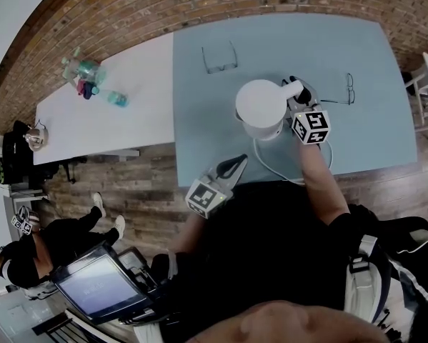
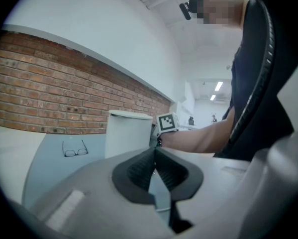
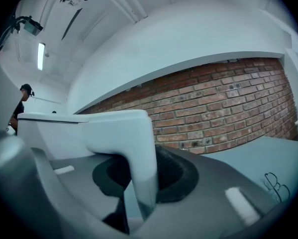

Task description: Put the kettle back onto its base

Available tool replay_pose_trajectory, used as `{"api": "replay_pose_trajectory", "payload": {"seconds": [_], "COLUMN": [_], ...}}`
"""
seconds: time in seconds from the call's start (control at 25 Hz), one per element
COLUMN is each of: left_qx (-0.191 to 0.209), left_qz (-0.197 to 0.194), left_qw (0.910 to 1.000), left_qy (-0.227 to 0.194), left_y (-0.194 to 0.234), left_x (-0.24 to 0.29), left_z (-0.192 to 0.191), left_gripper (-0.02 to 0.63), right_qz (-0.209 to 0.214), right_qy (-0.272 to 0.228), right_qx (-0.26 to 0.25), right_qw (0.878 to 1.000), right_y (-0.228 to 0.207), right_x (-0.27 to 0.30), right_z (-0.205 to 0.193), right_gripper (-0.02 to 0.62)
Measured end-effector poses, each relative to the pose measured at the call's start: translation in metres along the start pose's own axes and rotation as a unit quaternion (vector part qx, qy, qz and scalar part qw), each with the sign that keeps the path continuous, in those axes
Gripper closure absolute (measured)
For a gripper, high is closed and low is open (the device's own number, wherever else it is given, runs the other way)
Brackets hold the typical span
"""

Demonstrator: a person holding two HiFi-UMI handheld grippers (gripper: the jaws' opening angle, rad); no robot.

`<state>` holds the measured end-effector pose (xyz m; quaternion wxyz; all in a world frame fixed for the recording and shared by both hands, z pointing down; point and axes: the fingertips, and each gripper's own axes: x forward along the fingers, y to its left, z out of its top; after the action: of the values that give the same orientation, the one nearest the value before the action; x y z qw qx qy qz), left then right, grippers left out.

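White matte cylindrical kettle (image 1: 260,106) is seen over smooth pale blue table (image 1: 199,120); underside hidden, contact with table not discernible. Its squared, glossy handle (image 3: 139,153) is clenched by right gripper (image 1: 297,104) between ribbed black pads. Left gripper (image 1: 235,166) is held at table's near edge, jaws pressed together, nothing between. Thin white cord (image 1: 271,164) is partly covered by arm.

Grey left tool (image 1: 234,166) and right tool (image 1: 298,98) bear black-and-white marker cubes (image 1: 311,126); black top (image 1: 271,249) worn.

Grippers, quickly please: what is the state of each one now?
Left gripper: closed, empty.
Right gripper: closed on the kettle handle.
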<state>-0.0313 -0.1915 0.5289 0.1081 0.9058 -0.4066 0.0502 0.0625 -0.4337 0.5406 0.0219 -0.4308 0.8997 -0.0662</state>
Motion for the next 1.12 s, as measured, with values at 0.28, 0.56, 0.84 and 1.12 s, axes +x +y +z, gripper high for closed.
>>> {"api": "replay_pose_trajectory", "payload": {"seconds": [0.28, 0.56, 0.84, 1.12], "left_qx": [-0.001, 0.0, 0.004, 0.002], "left_qz": [-0.006, -0.006, 0.004, 0.012], "left_qw": [1.0, 1.0, 1.0, 0.9999], "left_qy": [0.002, 0.002, 0.007, 0.01], "left_y": [0.0, -0.002, 0.0, 0.004], "left_x": [0.004, 0.008, 0.004, 0.002], "left_z": [-0.002, -0.001, 0.0, -0.001], "left_gripper": [0.604, 0.604, 0.604, 0.604], "right_qz": [-0.019, -0.012, -0.009, -0.011], "right_qy": [0.004, 0.004, 0.017, 0.023], "right_qx": [0.002, 0.008, 0.003, 0.008], "right_qw": [1.0, 1.0, 1.0, 1.0], "right_y": [-0.017, -0.019, -0.017, -0.02], "right_x": [-0.008, -0.011, -0.009, -0.005], "right_z": [-0.007, -0.012, -0.023, -0.031], "right_gripper": [0.497, 0.497, 0.497, 0.497]}}
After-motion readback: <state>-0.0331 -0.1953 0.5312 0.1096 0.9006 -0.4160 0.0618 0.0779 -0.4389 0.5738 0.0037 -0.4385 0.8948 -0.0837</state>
